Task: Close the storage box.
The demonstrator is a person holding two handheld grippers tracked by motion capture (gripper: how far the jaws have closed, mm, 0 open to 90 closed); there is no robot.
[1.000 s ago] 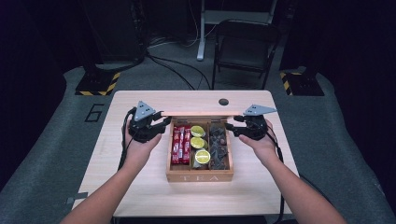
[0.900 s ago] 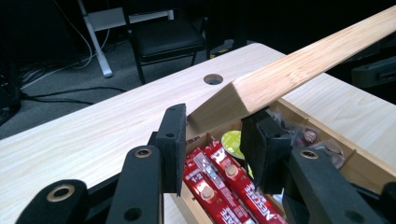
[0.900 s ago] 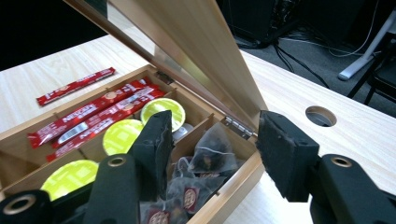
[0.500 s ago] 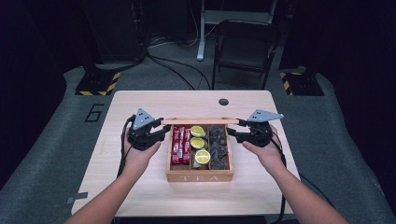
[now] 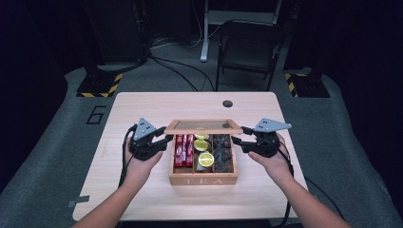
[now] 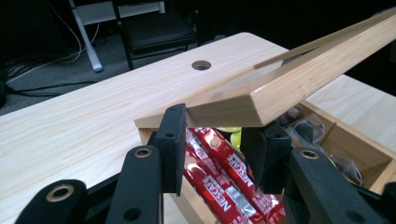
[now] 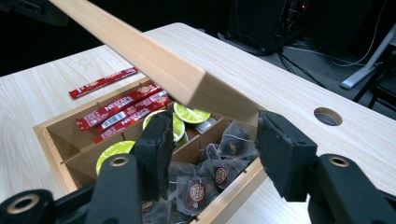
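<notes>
Room: dark floor, pale wooden table.
High view: both grippers hold up the glass-topped wooden lid over the wooden tea box.
Left gripper view: left gripper jaws pinch a lid corner.
Right gripper view: right gripper jaws straddle the other corner; squeezing or not, cannot tell.
Progress: lid half open, not yet flat either way.

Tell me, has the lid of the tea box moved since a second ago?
Yes. The lid was up and back; now it has swung down toward the person over the box, which sits in the same place on the table.
</notes>
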